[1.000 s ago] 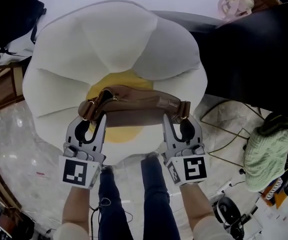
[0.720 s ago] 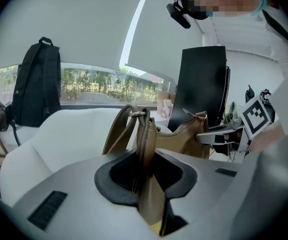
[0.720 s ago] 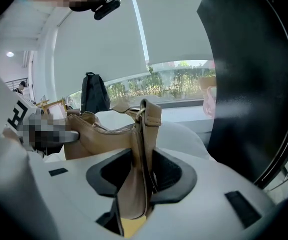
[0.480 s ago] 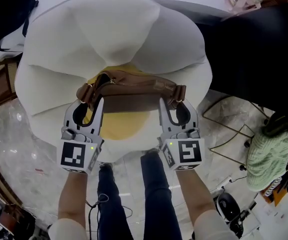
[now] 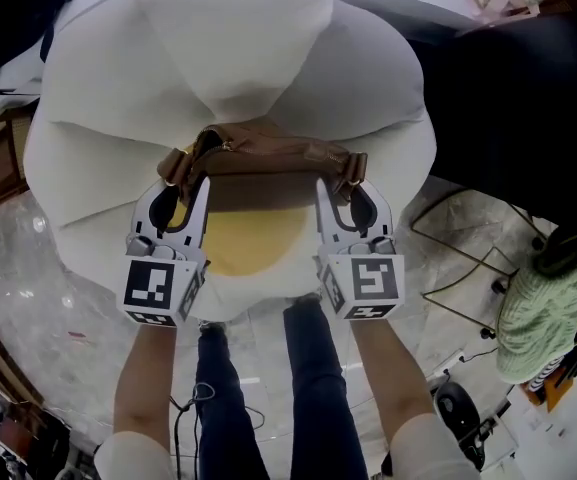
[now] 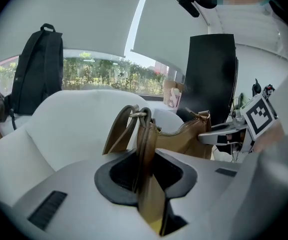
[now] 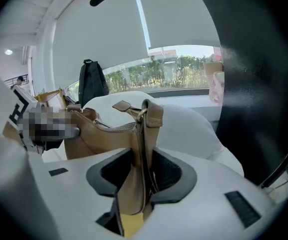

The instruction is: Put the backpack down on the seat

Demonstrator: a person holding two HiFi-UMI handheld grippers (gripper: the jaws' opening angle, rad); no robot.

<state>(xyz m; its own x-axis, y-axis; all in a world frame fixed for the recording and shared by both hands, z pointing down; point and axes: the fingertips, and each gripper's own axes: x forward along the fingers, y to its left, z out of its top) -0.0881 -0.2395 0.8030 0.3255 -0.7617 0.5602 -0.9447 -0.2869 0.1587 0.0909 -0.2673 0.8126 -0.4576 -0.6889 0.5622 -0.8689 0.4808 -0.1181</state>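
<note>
At the far left, in the left gripper view, a black backpack (image 6: 39,74) stands upright behind the white petal-shaped chair (image 5: 218,58). The chair's yellow seat cushion (image 5: 253,246) lies in the middle of the petals, straight below the person's arms. The left gripper (image 5: 182,194) has its jaws pinched on the left end of the tan leather bag (image 5: 268,163), where the strap (image 6: 116,131) meets a metal ring (image 6: 140,115); its marker cube (image 5: 158,290) faces up. The bag stretches level between the two grippers, zip uppermost, over the back edge of the yellow cushion. Whether its underside already touches the seat is hard to judge from above; it looks to hang just clear. The right gripper (image 5: 348,196) is clamped on the bag's right end, the leather squeezed between its pads. Below, the person's legs (image 5: 268,388) stand on the marble floor (image 5: 28,288). To the right are a dark panel (image 5: 528,98) and a green knitted item (image 5: 548,308).
</note>
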